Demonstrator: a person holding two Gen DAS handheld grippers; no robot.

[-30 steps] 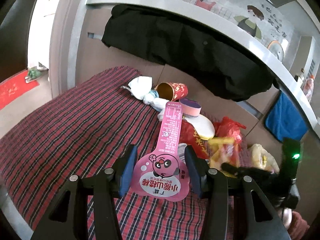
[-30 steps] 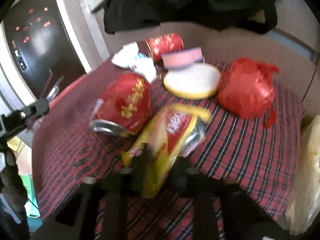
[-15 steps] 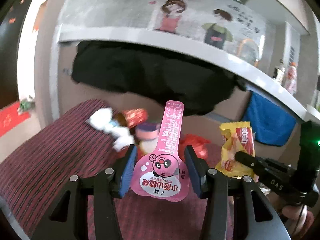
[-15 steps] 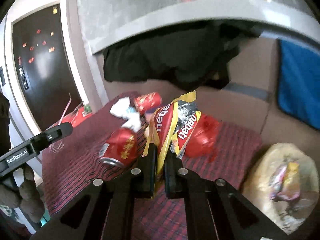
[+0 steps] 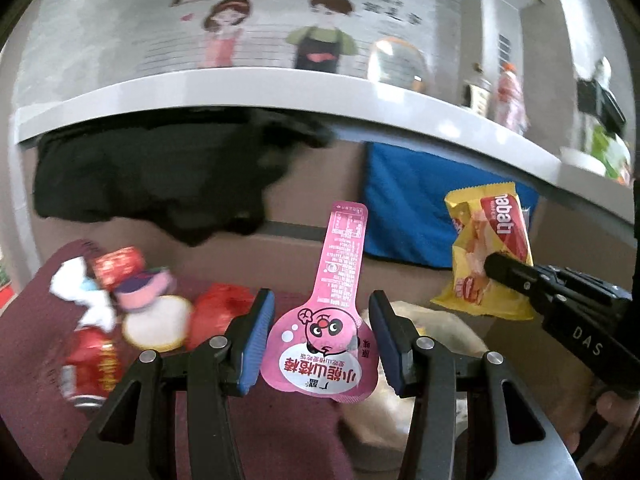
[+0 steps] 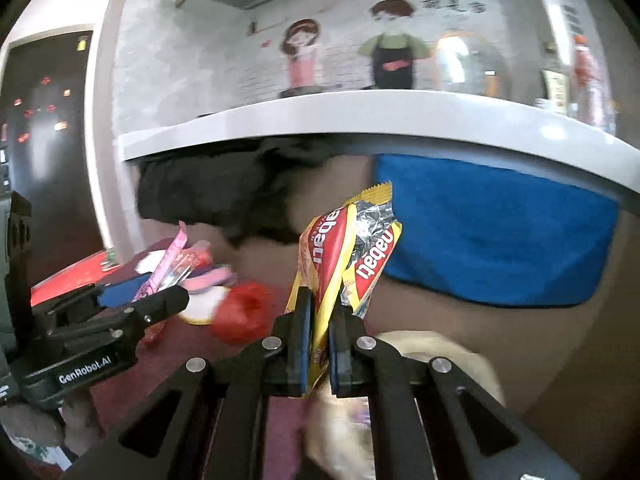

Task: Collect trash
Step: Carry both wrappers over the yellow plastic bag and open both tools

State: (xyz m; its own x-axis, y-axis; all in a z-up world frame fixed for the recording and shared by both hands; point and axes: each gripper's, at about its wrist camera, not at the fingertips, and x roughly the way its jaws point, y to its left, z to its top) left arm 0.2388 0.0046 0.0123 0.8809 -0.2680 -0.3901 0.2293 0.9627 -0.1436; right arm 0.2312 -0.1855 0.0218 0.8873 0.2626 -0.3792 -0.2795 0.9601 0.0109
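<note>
My left gripper (image 5: 322, 320) is shut on a pink snack wrapper (image 5: 332, 312) with a cartoon face, held up above the red checked tablecloth (image 5: 36, 328). My right gripper (image 6: 320, 312) is shut on a yellow and red wafer wrapper (image 6: 340, 248), held upright in the air; the wafer wrapper also shows at the right of the left wrist view (image 5: 488, 252). A pale yellowish bag (image 6: 424, 352) lies just below and ahead of both grippers. More trash stays on the cloth: a red can (image 5: 90, 364), a red plastic bag (image 5: 218, 312), crumpled white paper (image 5: 80, 292).
A white round lid (image 5: 156, 322), a pink tub (image 5: 144, 292) and a red cup (image 5: 118, 266) lie on the cloth. A black garment (image 5: 152, 176) and a blue towel (image 6: 492, 232) hang under a white counter edge (image 6: 360, 120) behind.
Both grippers have risen from the cloth with their wrappers and swung right, toward the pale bag. The right gripper took the wafer wrapper up off the table.
</note>
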